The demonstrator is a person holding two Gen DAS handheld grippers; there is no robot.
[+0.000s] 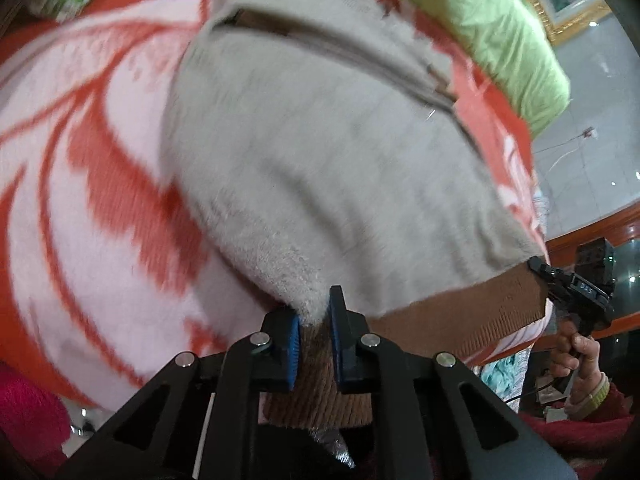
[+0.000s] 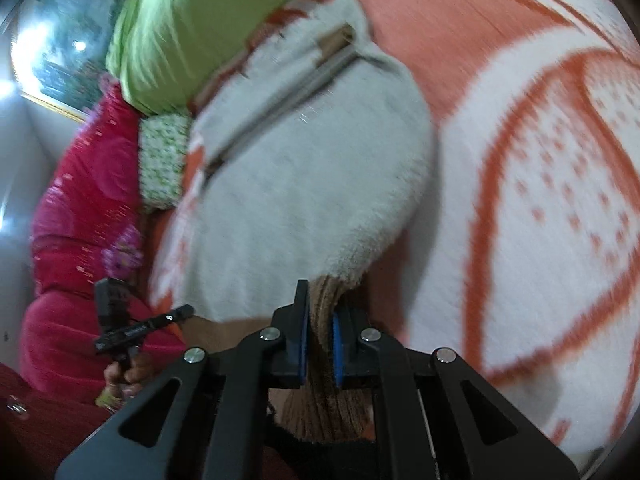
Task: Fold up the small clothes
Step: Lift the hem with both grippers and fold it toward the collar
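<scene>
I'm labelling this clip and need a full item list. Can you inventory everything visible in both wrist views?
fleece garment: one, pale grey with a brown ribbed hem and a zip, spread on the blanket, hem clamped at two corners
blanket: one, orange and white pattern, under the garment
pillow: one, light green, beyond the garment's zip end
patterned cloth: one, green and white, beside the pillow
quilt: one, deep pink floral, at the blanket's edge
framed picture: one, gilt frame, on the wall
left gripper: black, blue pads, shut on the hem
right gripper: black, blue pads, shut on the hem
hand: one, holding the right gripper's handle
</scene>
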